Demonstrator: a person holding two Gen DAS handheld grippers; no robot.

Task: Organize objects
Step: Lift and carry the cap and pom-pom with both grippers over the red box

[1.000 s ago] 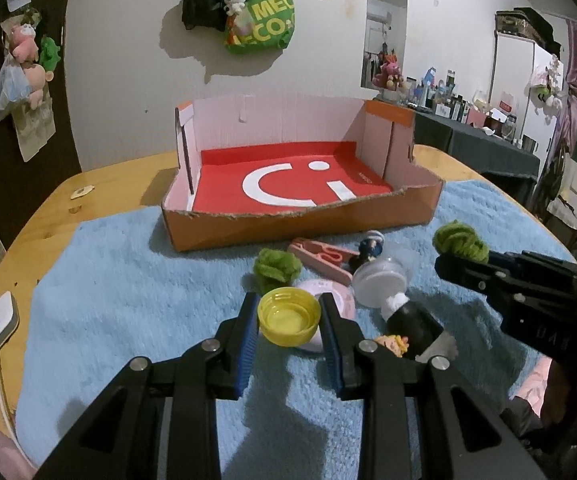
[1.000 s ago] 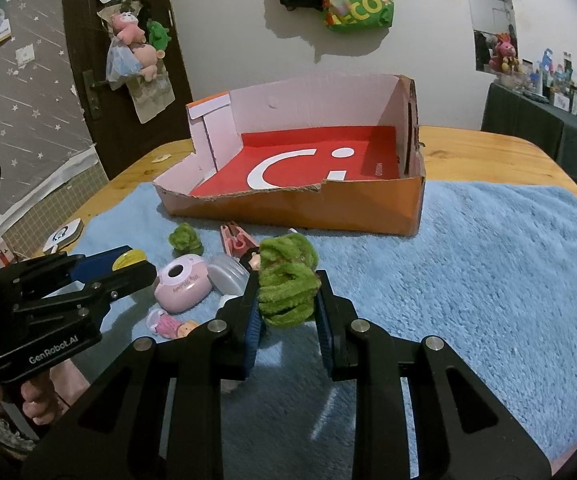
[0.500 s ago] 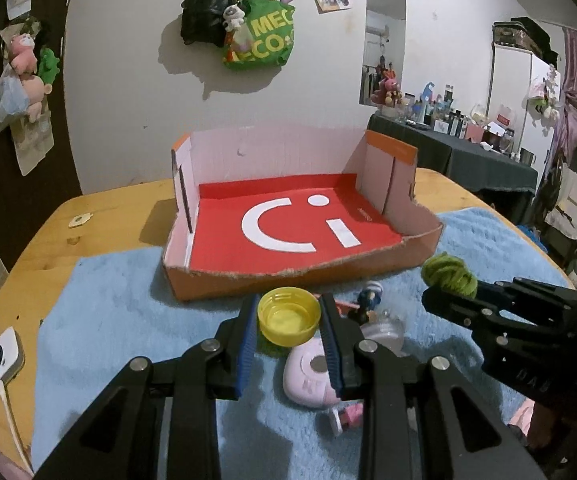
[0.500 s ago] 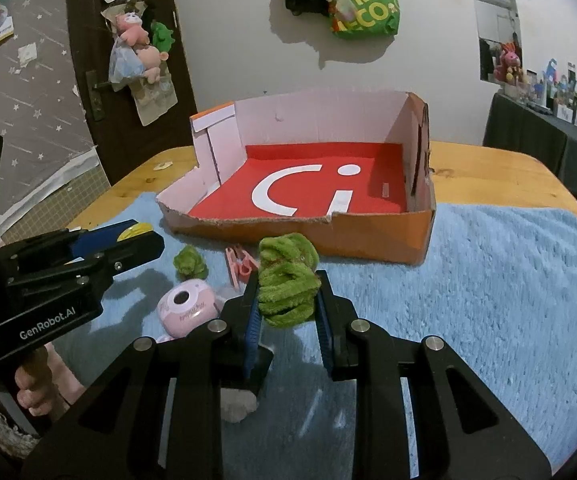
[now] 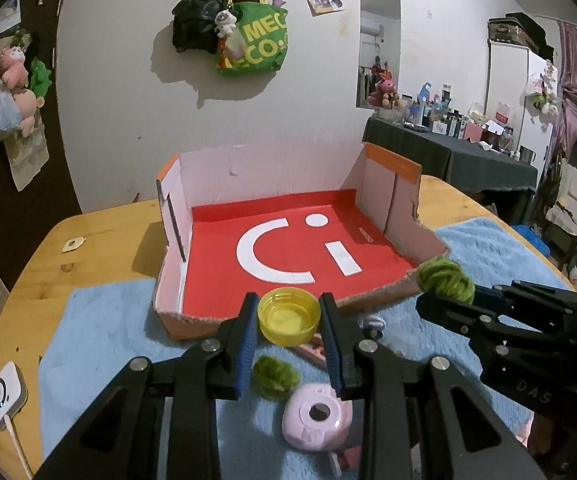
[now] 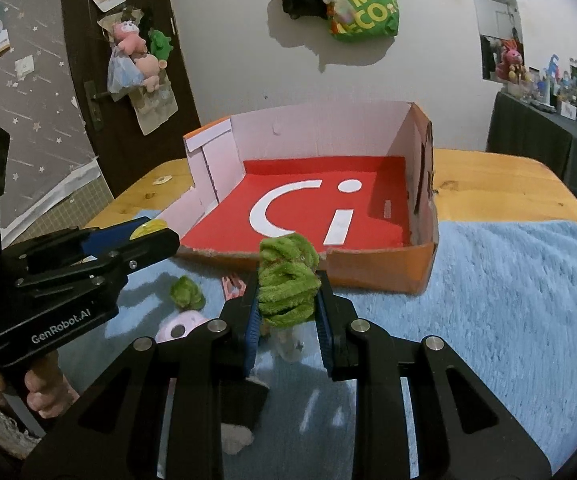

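Since a second ago both tongs have risen from the clutter and drawn nearer the box, which now looms larger in each view, its near wall just ahead of the fingertips. The wooden table (image 5: 48,264) carries a blue towel (image 6: 508,280), and on the towel stands the open cardboard box (image 5: 392,184) with a red floor and a white mark, nothing lying inside it. The left tongs (image 5: 289,316) are closed on a yellow bottle cap (image 5: 288,314), held open side up just before the box's torn front edge. The right tongs (image 6: 287,308) are clamped on a green fuzzy bundle (image 6: 286,280), raised close to the same front wall. Below them on the towel lie a pink round case (image 5: 316,416), a second green fuzzy ball (image 5: 274,372) just beside it, and a pink clip (image 6: 232,285) near the box; a small white device (image 5: 2,394) sits at the table's left edge.
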